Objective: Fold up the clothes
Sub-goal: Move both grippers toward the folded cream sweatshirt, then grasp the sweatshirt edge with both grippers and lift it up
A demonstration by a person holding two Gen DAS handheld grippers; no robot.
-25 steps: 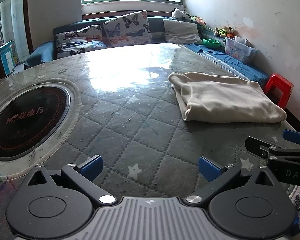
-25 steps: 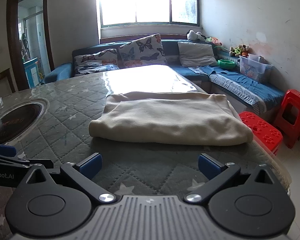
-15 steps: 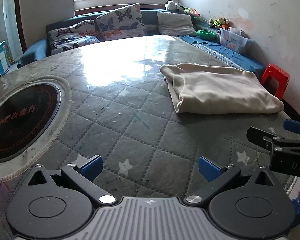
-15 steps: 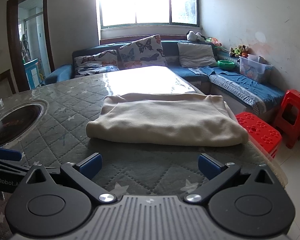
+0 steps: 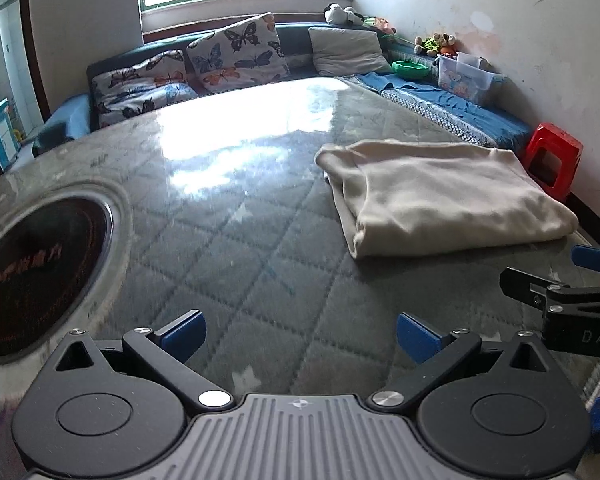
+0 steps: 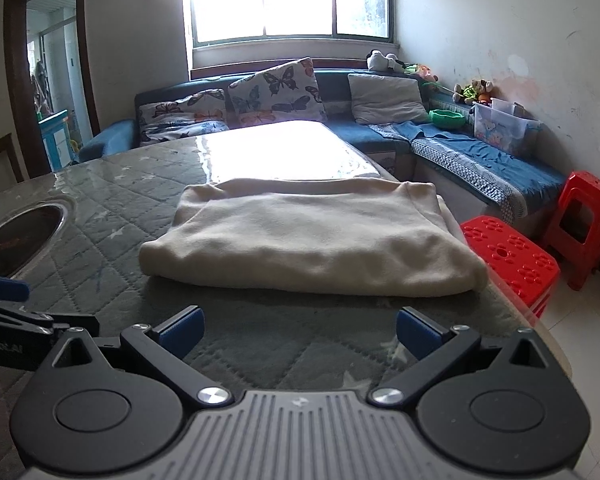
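Right wrist view: my right hand-held gripper (image 6: 298, 330) hangs low over the near edge of the bench (image 6: 100, 216), its blue-padded fingers spread wide with nothing between them. Straight ahead of it, near but not touching, lies the cream-coloured soft knit garment (image 6: 308, 240), folded into a thick flat rectangle with its rounded fold edge facing me. I judge the fold is done or nearly so, and I am holding back to look it over; the wide spread would let me pinch that near edge if another fold is wanted.

From the left wrist, my left hand-held gripper (image 5: 298, 336) is equally wide apart and empty, poised over bare quilted grey bench cover to the left of the garment and well apart from it. The garment (image 5: 440, 196) sits ahead and to the right of it, with my right hand-held gripper's black arm showing just nearer than the garment's near right corner.

To the left of the garment a round dark inset plate (image 5: 32, 272) with red lettering is sunk into the bench. Just right of the garment, off the bench's edge, stands a red plastic stool (image 6: 512, 260), so the garment lies close to that edge and a careless tug could drag it over.
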